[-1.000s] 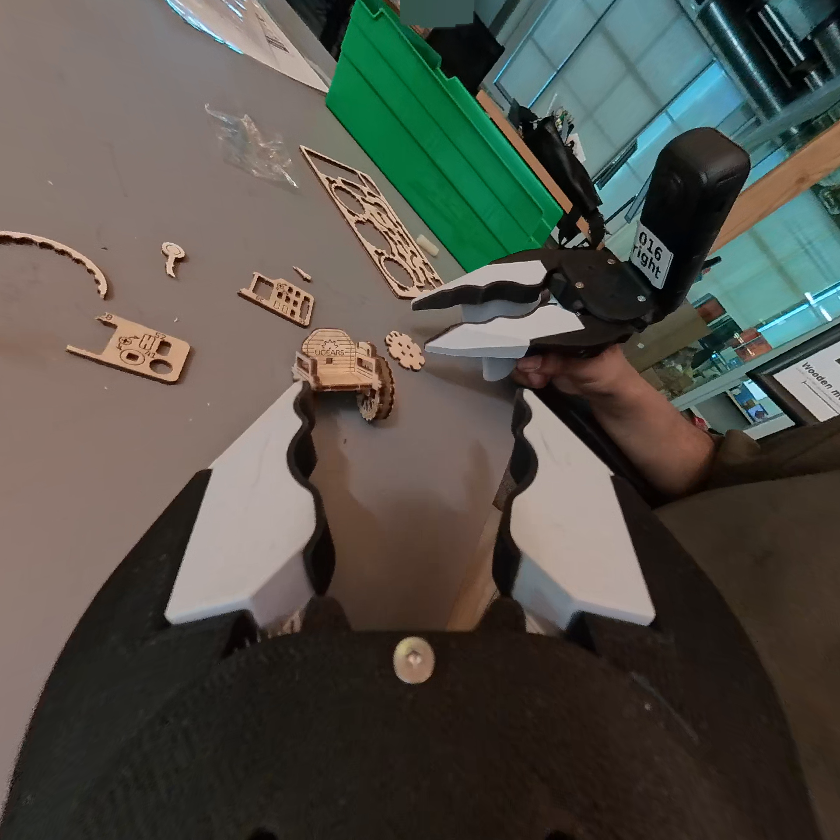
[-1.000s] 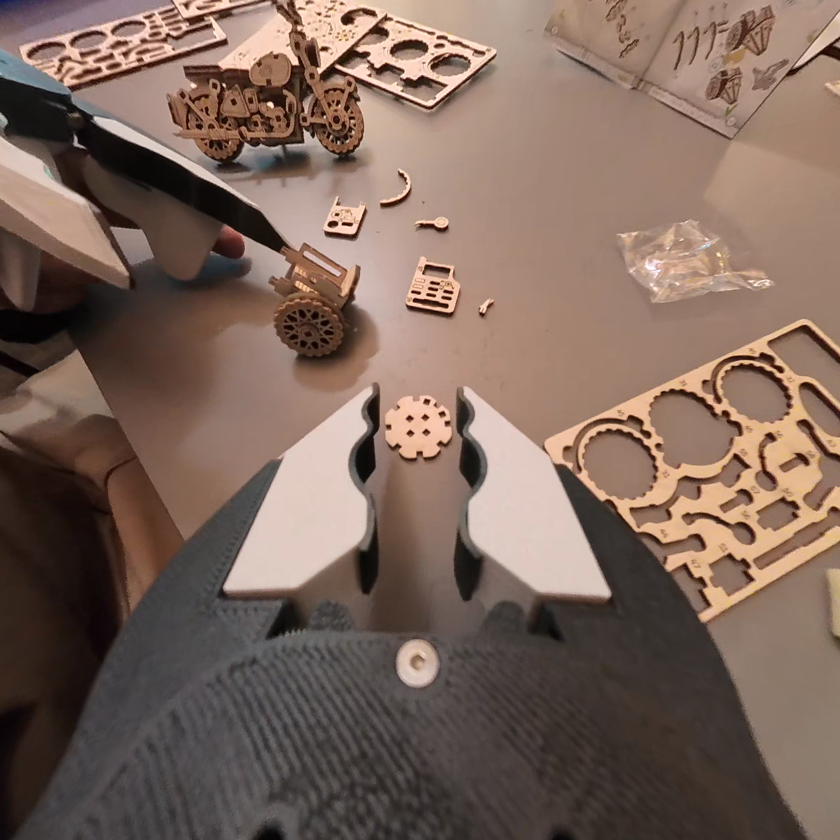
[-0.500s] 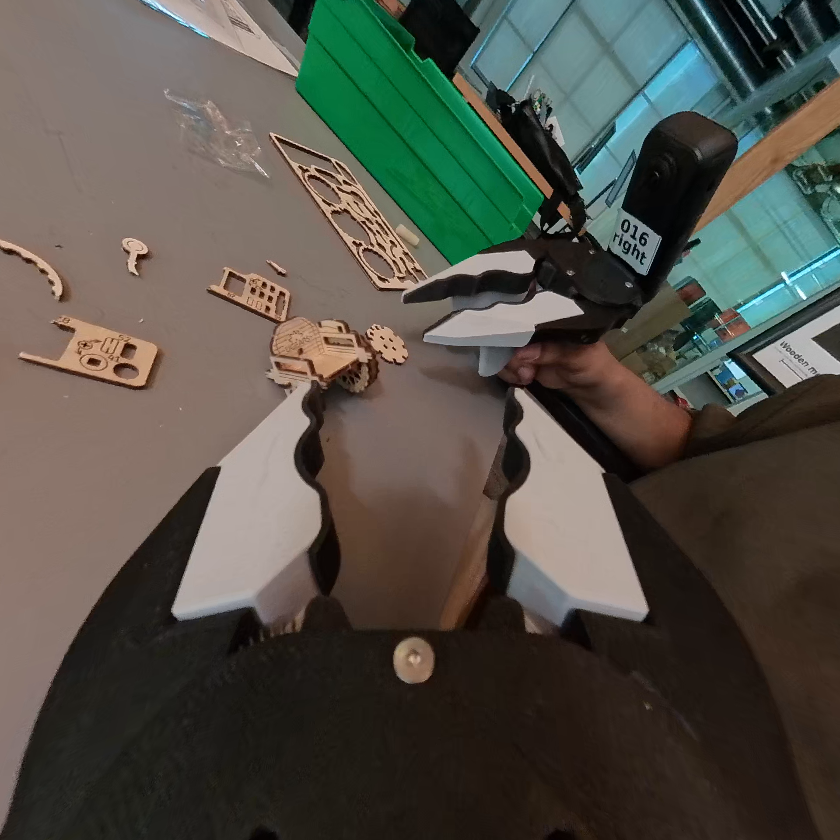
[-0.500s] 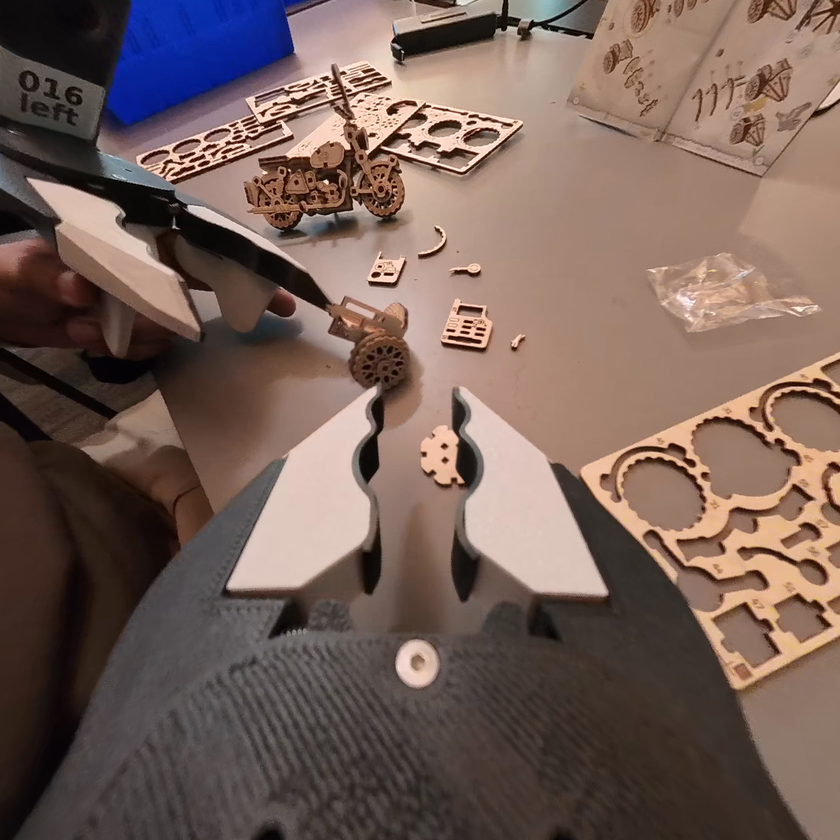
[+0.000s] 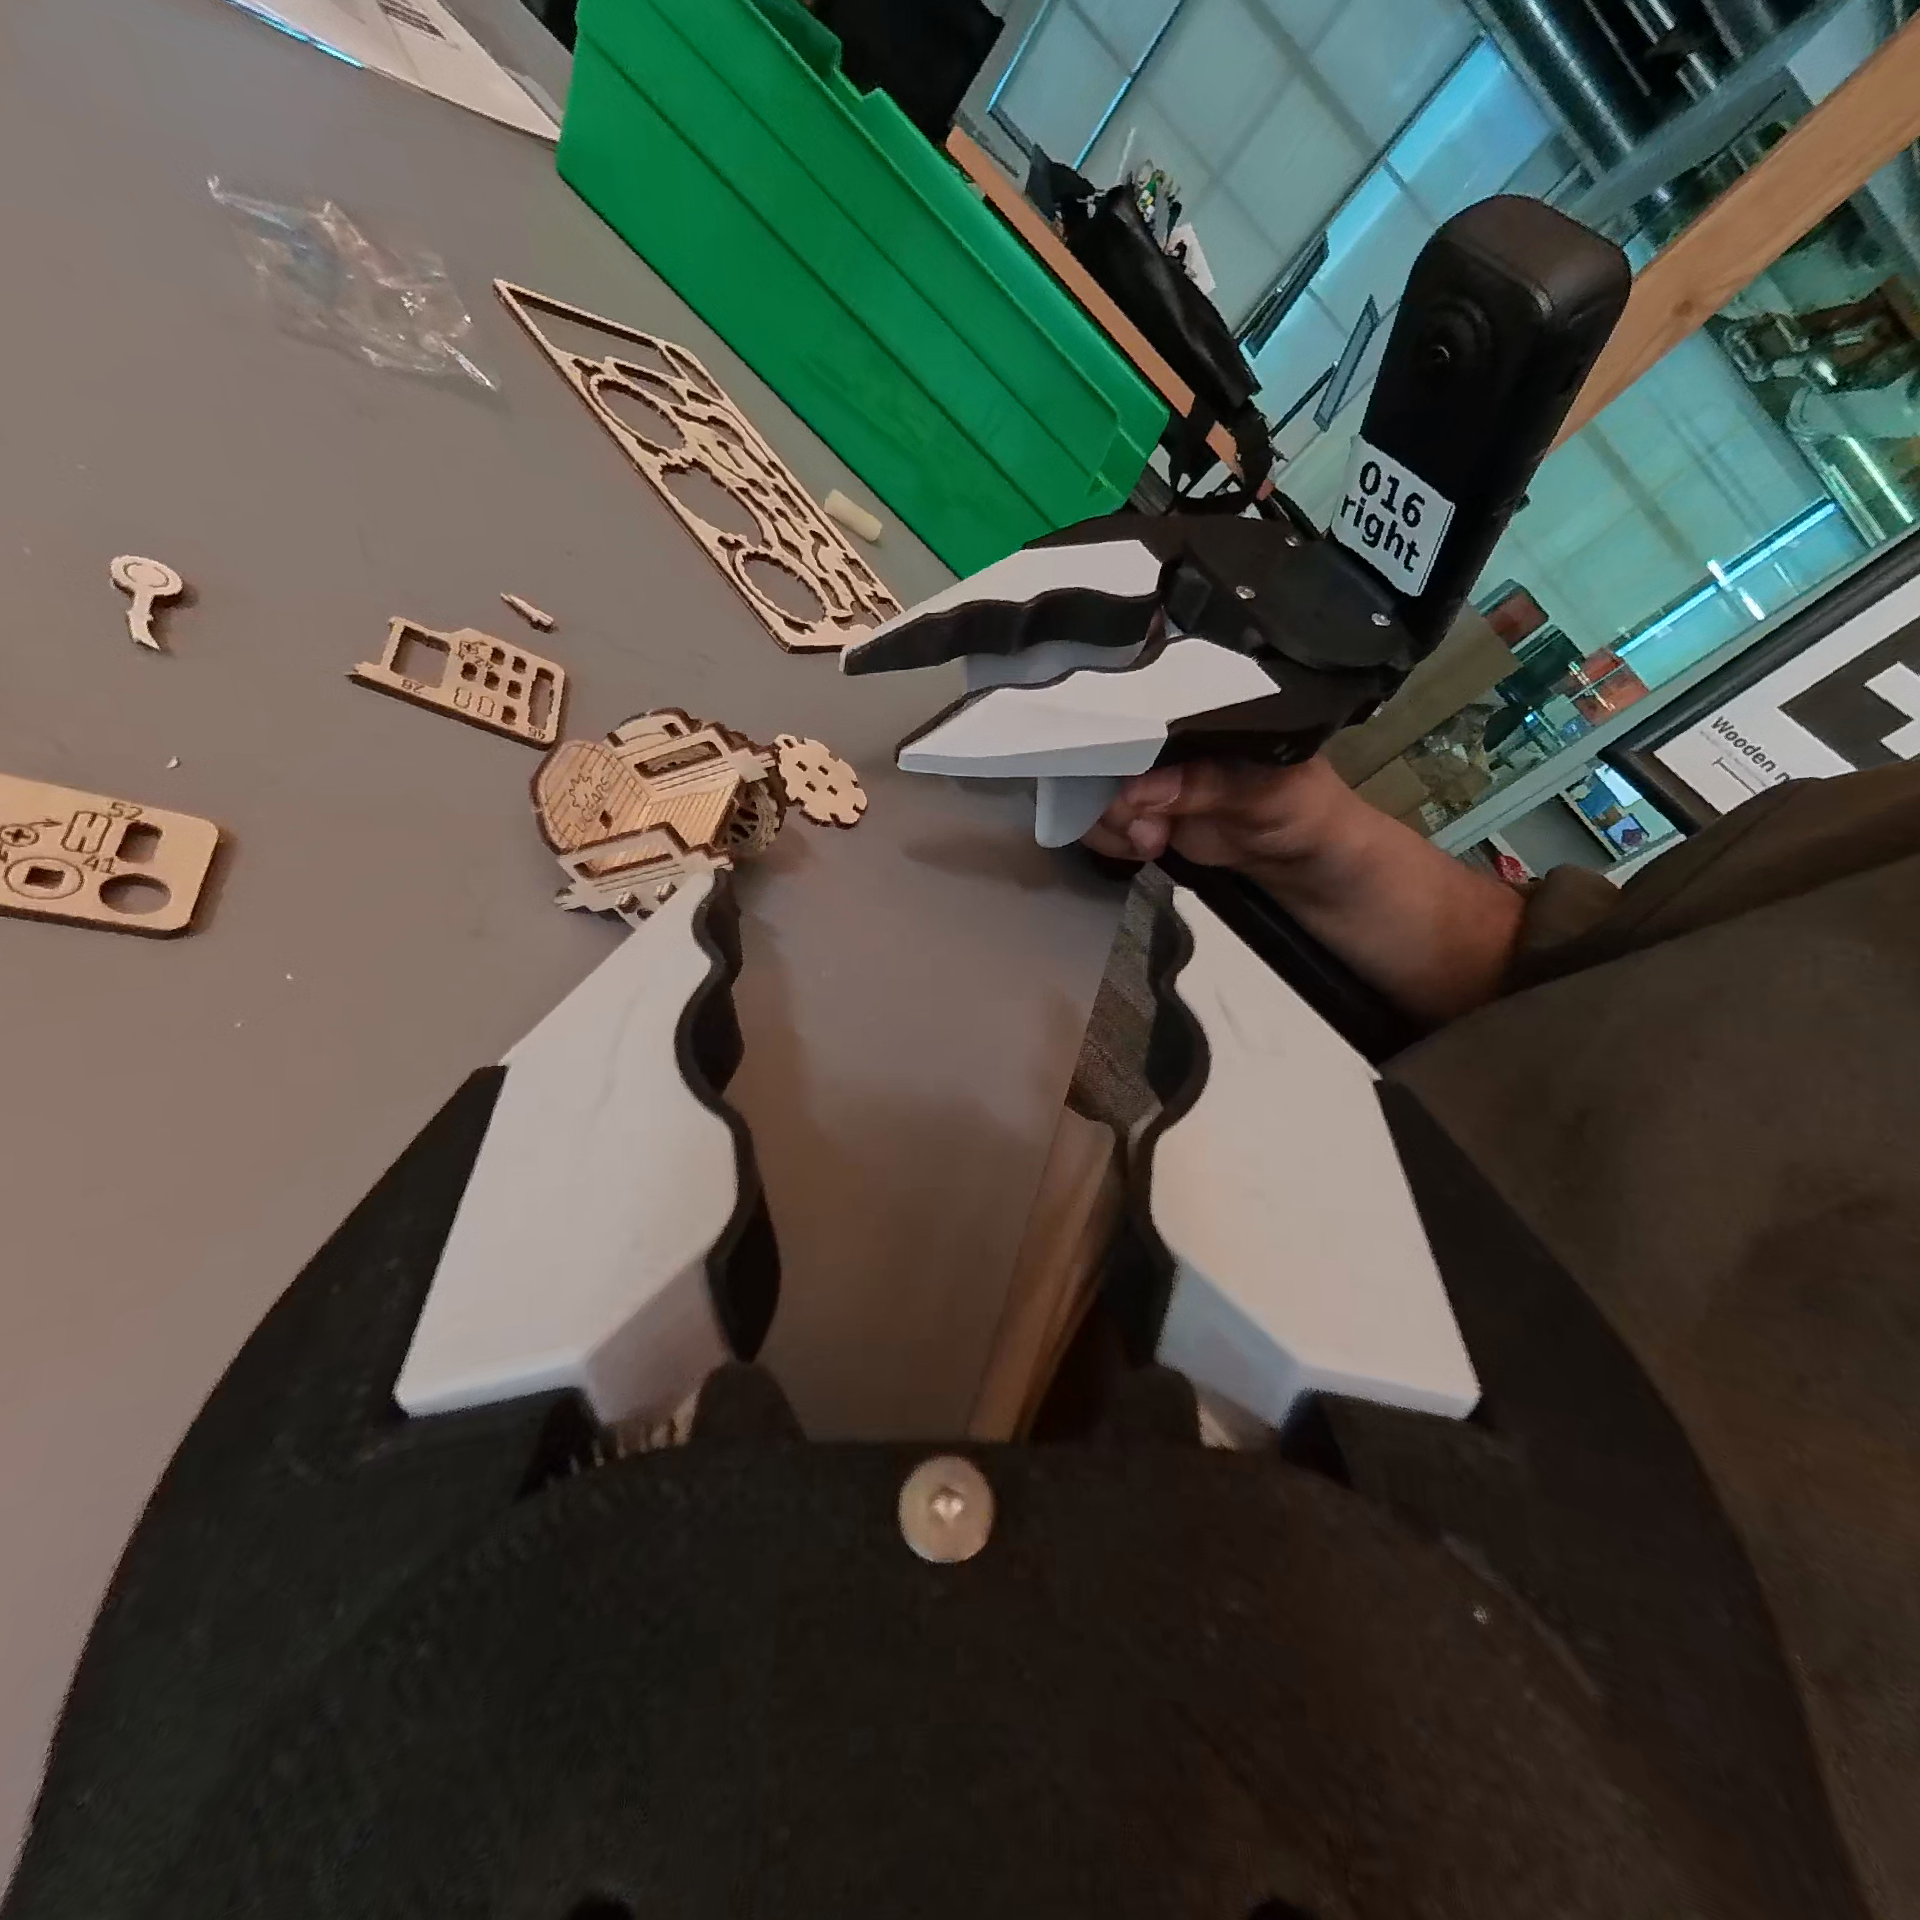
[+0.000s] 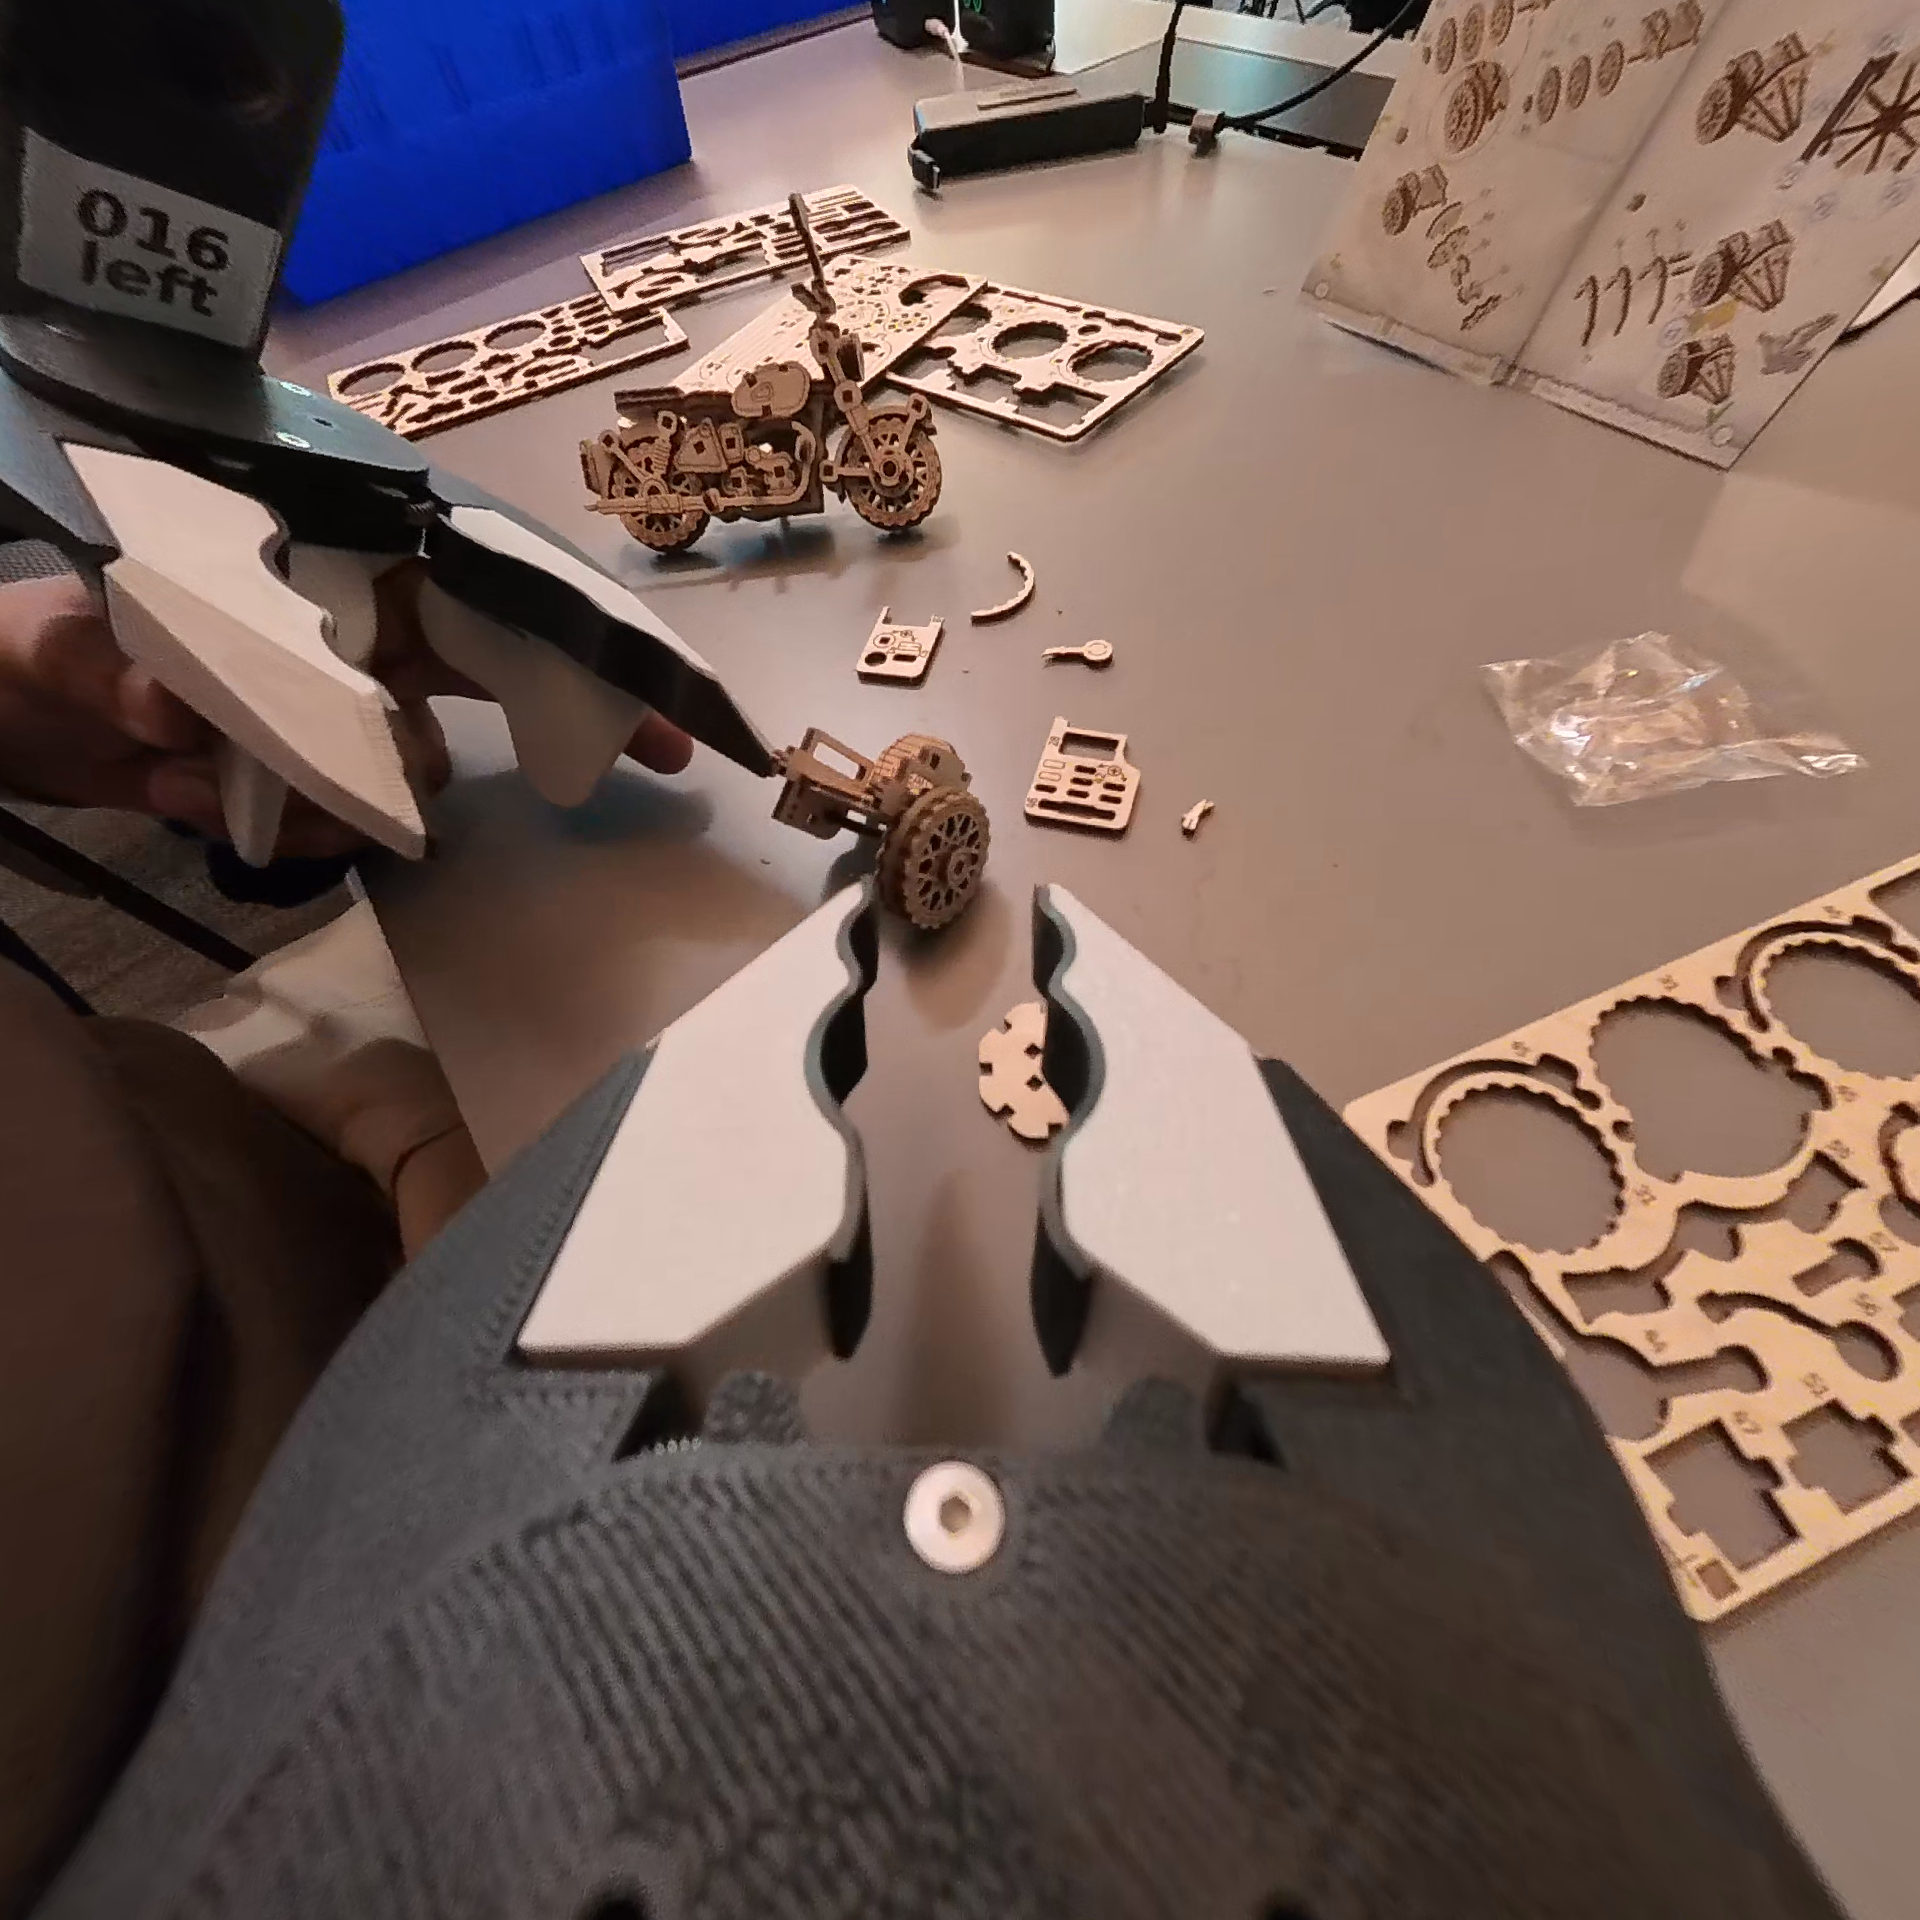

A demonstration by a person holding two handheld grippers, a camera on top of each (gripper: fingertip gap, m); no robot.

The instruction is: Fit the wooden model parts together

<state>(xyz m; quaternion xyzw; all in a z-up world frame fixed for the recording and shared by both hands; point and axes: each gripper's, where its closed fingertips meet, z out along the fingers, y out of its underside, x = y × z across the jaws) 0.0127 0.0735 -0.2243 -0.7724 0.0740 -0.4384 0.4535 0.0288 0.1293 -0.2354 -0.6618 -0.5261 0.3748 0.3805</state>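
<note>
A small wooden sidecar-like subassembly with a spoked wheel [image 6: 894,805] stands on the grey table [image 6: 1351,582]; it also shows in the left wrist view [image 5: 655,800]. A loose wooden gear disc [image 6: 1013,1075] lies flat beside it, partly hidden under one finger of my right gripper [image 6: 951,904], which is open and empty just short of the wheel. The disc also shows in the left wrist view [image 5: 821,795]. My left gripper [image 5: 940,904] is open and empty, with one fingertip [image 6: 758,753] touching the subassembly's frame end. The right gripper [image 5: 883,712] hovers above the disc.
A finished wooden motorcycle [image 6: 758,457] stands farther back among cut-out sheets [image 6: 1662,1195]. Small loose parts [image 6: 1081,774], a clear plastic bag [image 6: 1652,717], an instruction sheet [image 6: 1610,208], a blue bin [image 6: 488,114] and a green bin [image 5: 852,239] surround the work spot. The table edge [image 5: 1081,1039] lies near the left gripper. Across from one pair of fingers to the other is roughly 7 centimetres. It is some 5 centimetres from my right tips to the loose wooden gear disc [image 6: 1013,1075].
The left fingertip has closed in on the subassembly, which has turned on the table. The right gripper has moved forward, so the gear disc now sits under its finger.
</note>
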